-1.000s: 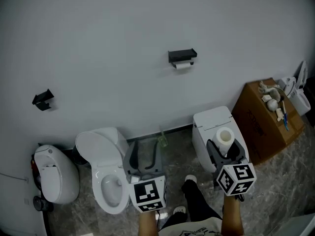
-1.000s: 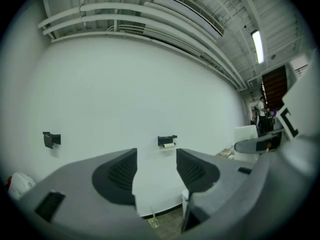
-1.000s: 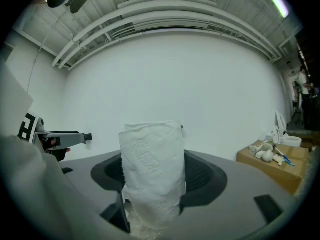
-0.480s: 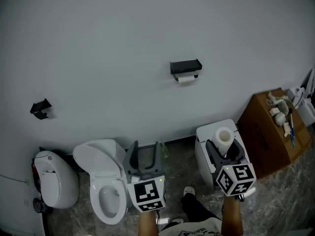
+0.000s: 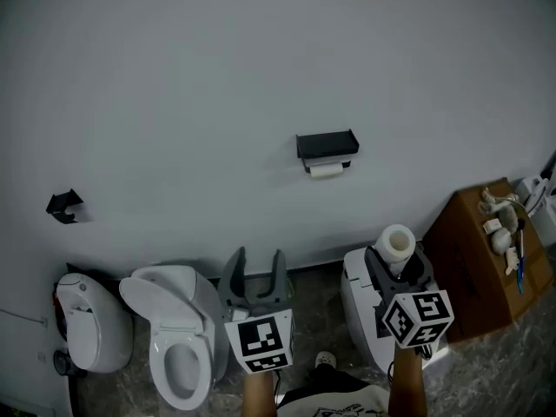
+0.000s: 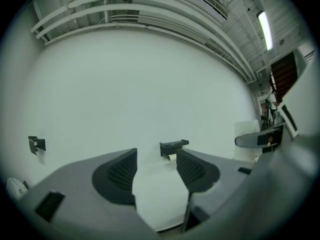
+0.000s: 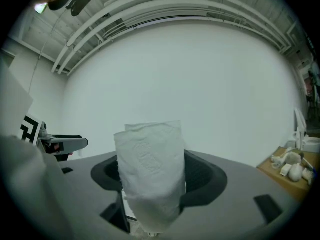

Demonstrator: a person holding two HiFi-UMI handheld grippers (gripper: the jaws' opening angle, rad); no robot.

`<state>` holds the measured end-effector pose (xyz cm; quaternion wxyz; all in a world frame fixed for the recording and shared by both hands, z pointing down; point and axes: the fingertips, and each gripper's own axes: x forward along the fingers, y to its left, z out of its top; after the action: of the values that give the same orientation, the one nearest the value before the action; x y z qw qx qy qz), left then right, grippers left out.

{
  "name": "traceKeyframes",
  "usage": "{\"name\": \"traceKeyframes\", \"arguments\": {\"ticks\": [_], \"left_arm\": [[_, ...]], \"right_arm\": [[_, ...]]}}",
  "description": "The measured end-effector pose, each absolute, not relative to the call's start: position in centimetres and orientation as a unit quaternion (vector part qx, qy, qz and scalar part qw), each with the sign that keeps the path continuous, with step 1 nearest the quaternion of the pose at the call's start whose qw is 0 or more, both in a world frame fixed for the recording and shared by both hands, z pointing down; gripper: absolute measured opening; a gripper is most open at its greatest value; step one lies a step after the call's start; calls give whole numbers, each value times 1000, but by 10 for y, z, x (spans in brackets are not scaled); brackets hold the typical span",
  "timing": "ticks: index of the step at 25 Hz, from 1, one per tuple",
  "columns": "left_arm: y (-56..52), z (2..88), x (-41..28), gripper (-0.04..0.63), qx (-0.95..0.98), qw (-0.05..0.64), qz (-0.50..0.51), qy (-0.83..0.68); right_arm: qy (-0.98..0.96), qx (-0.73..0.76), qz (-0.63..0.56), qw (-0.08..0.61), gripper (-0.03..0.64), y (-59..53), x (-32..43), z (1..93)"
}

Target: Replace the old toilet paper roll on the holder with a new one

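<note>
White paper roll point(image 5: 398, 242) sits clamped in my right tool point(image 5: 398, 262), aimed at the wall point(image 5: 174, 102). My left tool point(image 5: 258, 266) alongside gapes empty.

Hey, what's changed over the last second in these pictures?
The head view has tilted up, so the holder and the toilet sit lower in it. The right gripper has raised the new roll above the white unit. Unchanged: right gripper shut on it, left gripper open and empty, old roll on the holder.
</note>
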<state>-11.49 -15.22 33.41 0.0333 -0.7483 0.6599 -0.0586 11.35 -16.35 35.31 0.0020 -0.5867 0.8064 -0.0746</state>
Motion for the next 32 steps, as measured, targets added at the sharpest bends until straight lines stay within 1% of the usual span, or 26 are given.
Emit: {"name": "traceKeyframes", "arguments": {"ticks": [8,32], "left_arm": [[-202,337,-102,227,-743,35,-62,665],[-361,334,-88,229,-775,45,-71,627]], "right_arm": [[805,-588,-84,0,316,-219,133,363],[784,-617,-74,-5,316,-354,141,355]]}}
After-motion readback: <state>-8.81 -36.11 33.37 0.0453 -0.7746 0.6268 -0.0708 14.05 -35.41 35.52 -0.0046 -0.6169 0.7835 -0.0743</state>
